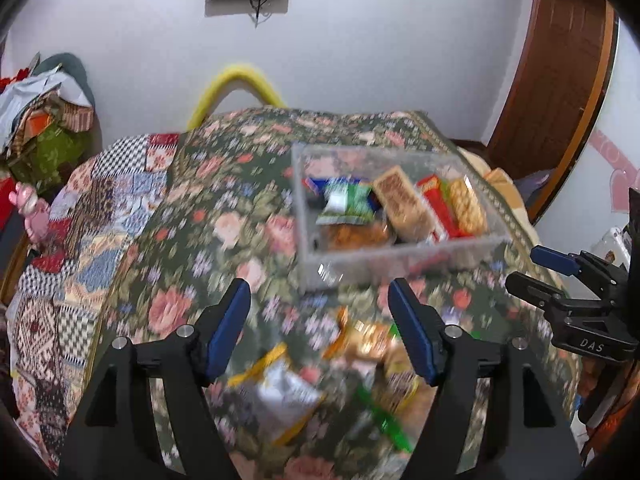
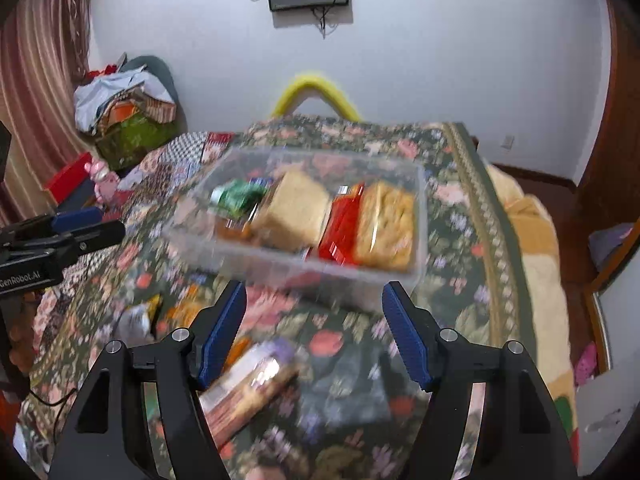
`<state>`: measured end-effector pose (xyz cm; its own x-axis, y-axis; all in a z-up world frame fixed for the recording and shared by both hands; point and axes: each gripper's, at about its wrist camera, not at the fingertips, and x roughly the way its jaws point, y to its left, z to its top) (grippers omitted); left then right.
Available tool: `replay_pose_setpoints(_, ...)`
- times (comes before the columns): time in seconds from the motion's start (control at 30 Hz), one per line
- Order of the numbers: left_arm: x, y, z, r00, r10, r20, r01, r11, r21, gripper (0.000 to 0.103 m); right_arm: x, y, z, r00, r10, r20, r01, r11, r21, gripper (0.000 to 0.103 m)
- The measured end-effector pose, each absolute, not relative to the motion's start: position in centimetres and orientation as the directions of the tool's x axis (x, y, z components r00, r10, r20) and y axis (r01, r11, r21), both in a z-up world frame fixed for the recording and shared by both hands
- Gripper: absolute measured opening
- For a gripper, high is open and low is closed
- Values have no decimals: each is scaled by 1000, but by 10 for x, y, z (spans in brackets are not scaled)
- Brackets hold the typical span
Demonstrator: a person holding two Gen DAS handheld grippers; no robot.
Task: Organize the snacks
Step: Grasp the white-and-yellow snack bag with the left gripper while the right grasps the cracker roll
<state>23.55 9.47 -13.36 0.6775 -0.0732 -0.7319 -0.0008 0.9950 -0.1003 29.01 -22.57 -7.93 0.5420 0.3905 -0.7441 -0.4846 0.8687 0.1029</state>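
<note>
- Both views were motion-blurred; small print on the packets could not be read.
- Left gripper [image 1: 318, 300] had its jaws apart, nothing between the blue pads, above the floral bedspread [image 1: 224, 208].
- Right gripper [image 2: 314, 304] likewise stood with jaws apart and empty, pointing down at the bedspread.
- Clear plastic bin [image 2: 418, 216] sat on the bedspread beyond both grippers.
- Inside the bin: a green packet [image 2: 236, 196], a tan cracker pack [image 2: 296, 208], a red pack [image 2: 344, 224] and a yellow biscuit pack [image 2: 386, 228], side by side.
- Loose on the bedspread near the grippers: a silver-and-yellow bag [image 1: 280, 396], a green wrapper [image 1: 384, 416], a long brown packet [image 2: 248, 392].
</note>
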Motion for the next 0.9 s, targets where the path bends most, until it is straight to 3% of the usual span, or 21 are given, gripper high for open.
replay_pose_setpoints(0.43, 198, 133, -210, 545, -74, -835, -57, 990, -126, 73, 262, -189, -139, 403, 344, -848, -523, 847, 95, 70)
replay_pose_setpoints(0.53, 197, 129, -221, 535, -90, -840, -54, 989, -140, 73, 263, -182, -145, 386, 336, -859, -524, 846, 95, 72)
replay_pose_setpoints(0.6, 198, 127, -227, 528, -104, -843, -45, 988, -150, 73, 262, -178, -148, 390, 333, -859, -523, 847, 91, 79)
replay_pose_setpoints(0.9, 209, 118, -241, 521, -152, -840, -39, 979, -202, 73, 257, -194, -149, 393, 312, -865, -532, 845, 63, 80)
